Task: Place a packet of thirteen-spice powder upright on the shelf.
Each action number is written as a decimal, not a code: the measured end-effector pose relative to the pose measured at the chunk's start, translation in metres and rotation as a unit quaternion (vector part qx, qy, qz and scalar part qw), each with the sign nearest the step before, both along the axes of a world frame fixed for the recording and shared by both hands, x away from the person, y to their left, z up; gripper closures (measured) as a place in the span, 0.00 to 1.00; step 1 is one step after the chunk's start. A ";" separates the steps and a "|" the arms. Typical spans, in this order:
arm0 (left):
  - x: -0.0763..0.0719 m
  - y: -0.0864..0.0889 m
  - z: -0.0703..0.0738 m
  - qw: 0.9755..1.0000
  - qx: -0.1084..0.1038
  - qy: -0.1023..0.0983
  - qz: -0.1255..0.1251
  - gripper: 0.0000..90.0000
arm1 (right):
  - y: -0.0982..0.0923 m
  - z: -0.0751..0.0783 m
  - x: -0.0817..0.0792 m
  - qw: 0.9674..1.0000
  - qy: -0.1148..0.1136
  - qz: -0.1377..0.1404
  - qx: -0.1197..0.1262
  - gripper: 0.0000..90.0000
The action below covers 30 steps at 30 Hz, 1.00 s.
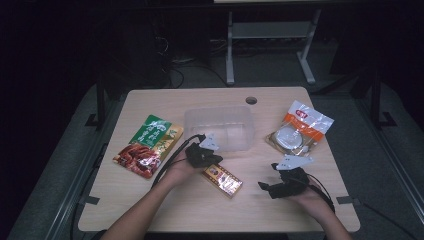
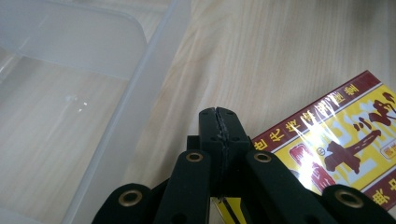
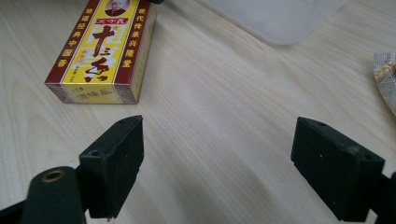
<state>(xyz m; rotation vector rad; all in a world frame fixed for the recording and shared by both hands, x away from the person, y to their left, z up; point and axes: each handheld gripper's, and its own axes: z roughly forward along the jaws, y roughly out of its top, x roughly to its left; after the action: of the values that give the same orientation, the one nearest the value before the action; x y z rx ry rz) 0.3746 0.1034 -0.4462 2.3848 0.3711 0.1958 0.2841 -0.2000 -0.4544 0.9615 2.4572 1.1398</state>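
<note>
Your left gripper, jaws together on nothing, sits just beside the red-and-yellow box, near the clear plastic bin. Your right gripper, jaws apart, rests near that box.

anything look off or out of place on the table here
Nothing spilled or damaged. The red and yellow box lies flat but skewed to the table's edges, just outside the clear plastic tub. The left gripper sits shut right beside it, gripping nothing; the right gripper is open over bare wood.
</note>
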 end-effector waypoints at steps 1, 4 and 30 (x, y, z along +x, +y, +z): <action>-0.001 0.001 0.000 1.000 0.004 0.000 -0.001 1.00 | 0.000 0.000 0.000 1.000 0.000 0.000 0.000 0.19; -0.003 0.004 0.001 1.000 0.002 0.005 0.001 1.00 | -0.001 0.000 0.000 1.000 -0.001 -0.001 0.000 0.19; -0.039 0.054 0.004 0.998 0.006 0.056 -0.014 1.00 | -0.002 -0.002 0.001 1.000 0.002 -0.006 -0.001 0.19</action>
<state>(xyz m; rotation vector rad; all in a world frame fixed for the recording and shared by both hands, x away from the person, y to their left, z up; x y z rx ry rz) 0.3354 0.1571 -0.4427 2.4169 0.3884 0.0524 0.2850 -0.2019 -0.4560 0.9764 2.4522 1.1337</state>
